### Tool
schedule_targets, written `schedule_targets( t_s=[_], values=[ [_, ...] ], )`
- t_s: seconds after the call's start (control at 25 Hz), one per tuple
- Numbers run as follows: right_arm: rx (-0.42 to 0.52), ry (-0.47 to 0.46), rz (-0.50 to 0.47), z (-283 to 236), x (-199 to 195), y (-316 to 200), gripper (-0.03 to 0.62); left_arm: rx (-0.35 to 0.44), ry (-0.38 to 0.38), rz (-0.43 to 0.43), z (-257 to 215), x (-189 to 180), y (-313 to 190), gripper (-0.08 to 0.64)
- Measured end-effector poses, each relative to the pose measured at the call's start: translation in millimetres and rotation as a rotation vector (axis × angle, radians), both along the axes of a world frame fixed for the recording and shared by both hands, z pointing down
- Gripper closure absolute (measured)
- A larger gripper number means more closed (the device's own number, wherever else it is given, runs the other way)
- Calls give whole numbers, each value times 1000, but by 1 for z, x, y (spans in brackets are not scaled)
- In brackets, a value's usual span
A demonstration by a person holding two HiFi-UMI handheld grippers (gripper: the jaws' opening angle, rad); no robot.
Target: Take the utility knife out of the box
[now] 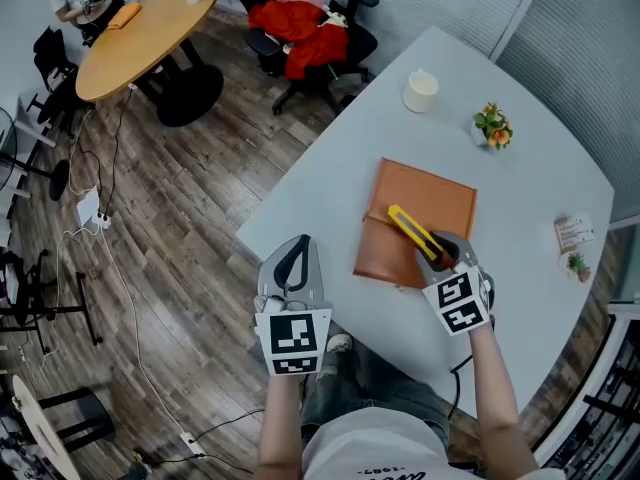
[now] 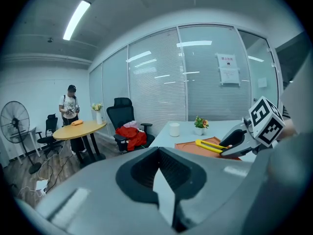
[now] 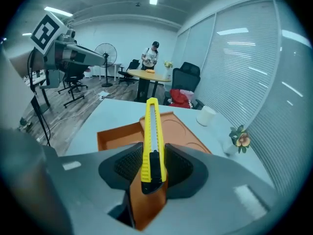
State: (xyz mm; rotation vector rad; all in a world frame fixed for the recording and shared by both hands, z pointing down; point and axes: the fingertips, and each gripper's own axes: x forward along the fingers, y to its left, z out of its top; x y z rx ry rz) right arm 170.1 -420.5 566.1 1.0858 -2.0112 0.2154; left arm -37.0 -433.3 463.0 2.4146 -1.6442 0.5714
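An orange box [image 1: 432, 196] lies open on the white table [image 1: 520, 183], lid and base side by side. My right gripper [image 1: 441, 251] hovers at its near edge, shut on the black rear end of a yellow utility knife [image 1: 408, 228]. The knife [image 3: 152, 126] points forward over the box [image 3: 182, 131], lifted above it. The left gripper view shows the same knife [image 2: 211, 145] in the right gripper [image 2: 238, 139]. My left gripper [image 1: 295, 249] hangs beyond the table's left edge, above the floor, jaws together and holding nothing [image 2: 159, 174].
A white cup [image 1: 421, 91] and a small flower pot [image 1: 492, 126] stand at the table's far side, a printed card [image 1: 574, 232] at the right. An office chair with a red garment [image 1: 310, 30] and a round wooden table [image 1: 145, 33] stand beyond.
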Motion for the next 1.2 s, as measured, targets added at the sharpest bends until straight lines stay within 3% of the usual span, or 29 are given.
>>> schedule_targets(
  t_s=[0.36,0.88,1.2],
  values=[
    [188,-93,115,-70,-2,-1,425,94,30,-15,-45,-4,-1,560],
    [383,-207,325,-148,19,6,425,232,60,3,-105,-3,0,560],
    [462,-281,404,-184,27,16,425,293,90,4,-132,-3,6,560]
  ],
)
